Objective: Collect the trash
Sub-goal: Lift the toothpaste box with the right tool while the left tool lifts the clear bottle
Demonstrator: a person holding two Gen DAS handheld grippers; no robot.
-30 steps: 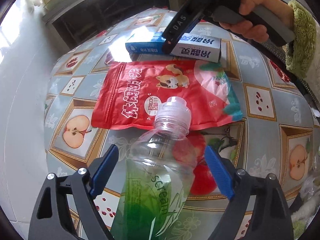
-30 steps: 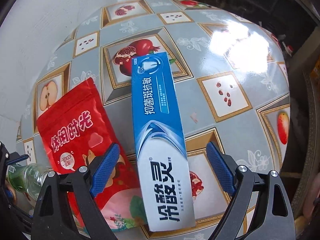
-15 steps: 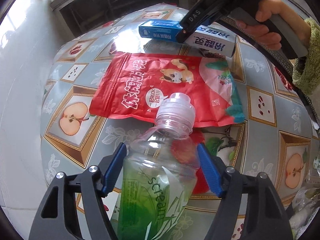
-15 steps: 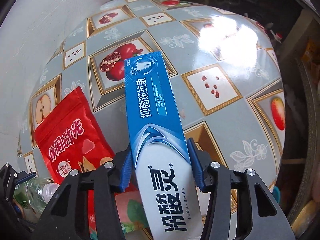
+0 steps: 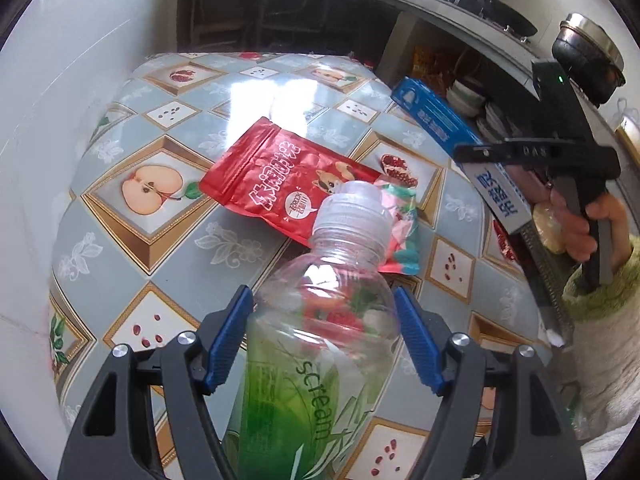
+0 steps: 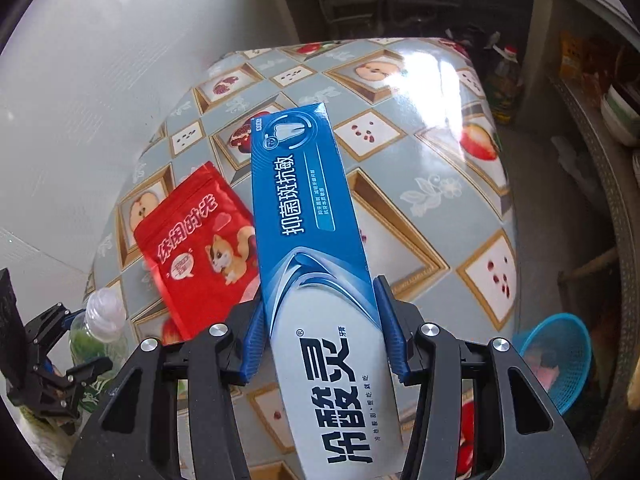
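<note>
My left gripper (image 5: 323, 330) is shut on a clear plastic bottle (image 5: 320, 320) with a green label, held above the table. Both blue pads press the bottle's shoulders, and its capped neck points away from me. My right gripper (image 6: 323, 334) is shut on a blue and white toothpaste box (image 6: 308, 220), lifted off the table. In the left wrist view the toothpaste box (image 5: 440, 128) hangs at the right in the right gripper (image 5: 486, 168). A red snack bag (image 5: 288, 184) lies flat on the table; it is the red snack bag (image 6: 196, 244) left of the box.
The table (image 5: 168, 248) has a glossy fruit-pattern cloth and stands against a white wall. A blue mesh basket (image 6: 560, 356) sits on the floor at the right. Shelves with bowls (image 5: 468, 96) and a pot (image 5: 588, 56) stand beyond the table. A hand (image 5: 584, 224) holds the right gripper.
Both grippers closed, the left on the bottle and the right on the toothpaste box. Both then lifted their objects off the table, and the box swung to the right. The red bag stayed put.
</note>
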